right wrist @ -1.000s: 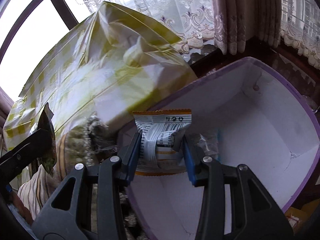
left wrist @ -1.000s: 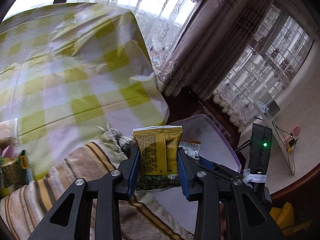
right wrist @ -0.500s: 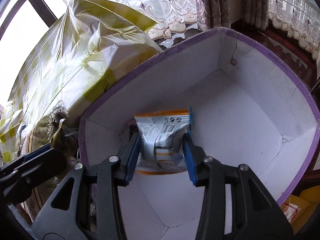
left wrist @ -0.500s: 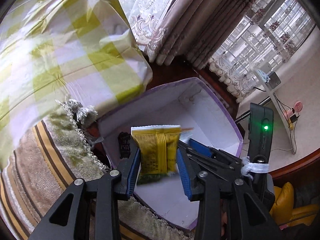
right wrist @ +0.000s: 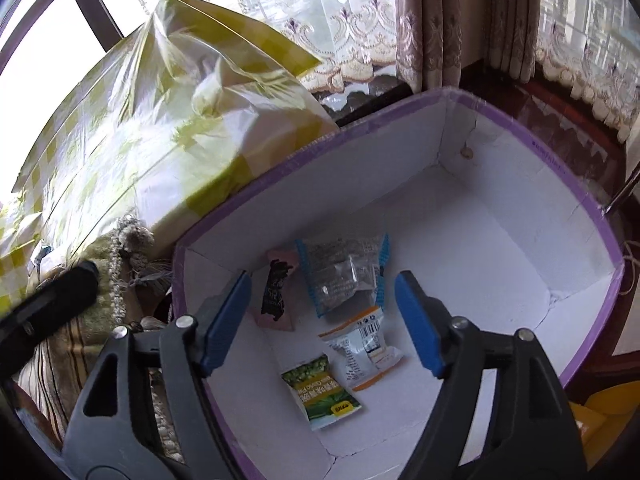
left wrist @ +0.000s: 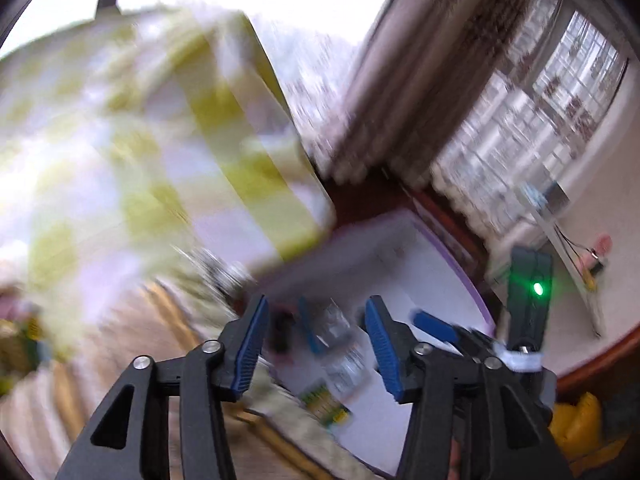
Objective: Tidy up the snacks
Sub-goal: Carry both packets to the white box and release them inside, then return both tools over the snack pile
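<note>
Where lace curtains point(right wrist: 352, 40) hang, snacks fill a box point(right wrist: 500, 216).

Daylight floods in through the window point(right wrist: 48, 20), blown out to white. The left wrist view is smeared by heavy motion blur; the right wrist view is sharp. Both bend and darken at the edges.
</note>
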